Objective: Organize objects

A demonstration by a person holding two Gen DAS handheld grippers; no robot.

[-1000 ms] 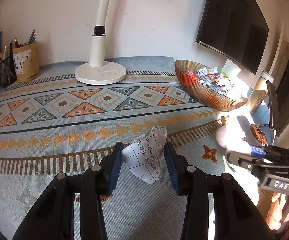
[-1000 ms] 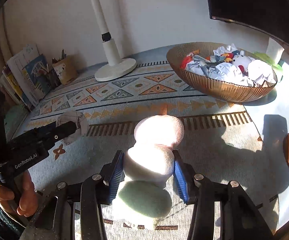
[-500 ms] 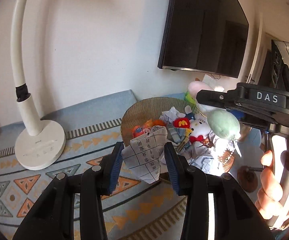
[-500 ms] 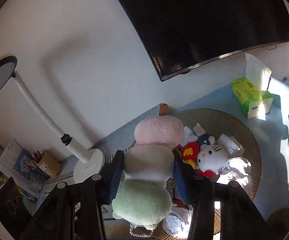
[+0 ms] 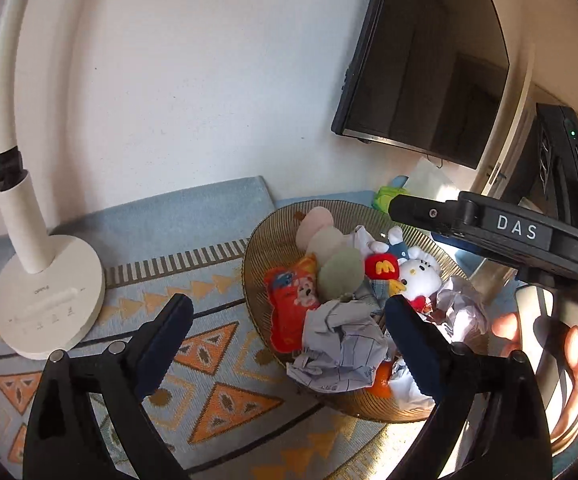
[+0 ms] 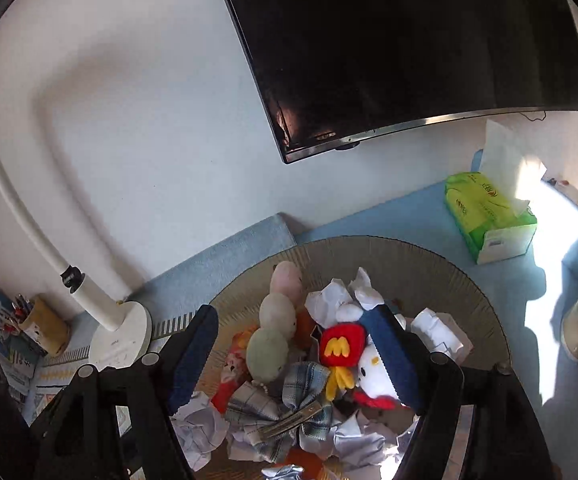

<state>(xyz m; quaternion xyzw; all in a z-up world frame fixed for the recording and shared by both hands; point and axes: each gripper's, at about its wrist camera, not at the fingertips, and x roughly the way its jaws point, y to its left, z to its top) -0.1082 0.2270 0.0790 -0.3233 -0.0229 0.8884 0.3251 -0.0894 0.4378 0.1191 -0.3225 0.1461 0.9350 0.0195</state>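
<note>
Two grippers hang over the wicker bowl [image 5: 273, 240], both with jaws spread wide and nothing between them. The left gripper [image 5: 289, 312] is tilted down toward the bowl's near-left rim; the crumpled grid paper [image 5: 341, 340] lies in the bowl just below and between its blue pads, apart from them. The right gripper [image 6: 293, 332] looks steeply down into the bowl's middle, and in the left wrist view its black body marked DAS crosses above the bowl's far-right rim, the person's right hand [image 5: 569, 344] gripping the handle. The three-ball plush skewer [image 6: 277, 320], pink, cream and green, lies in the bowl toward its far-left side, between the right gripper's fingers in view but below them. Beside it sit a red M plush [image 6: 343, 344] and a white kitty plush [image 6: 373, 372]. The bowl rests at the patterned mat's [image 5: 217, 344] far-right corner, with the white lamp base [image 5: 49, 300] well to the left.
</note>
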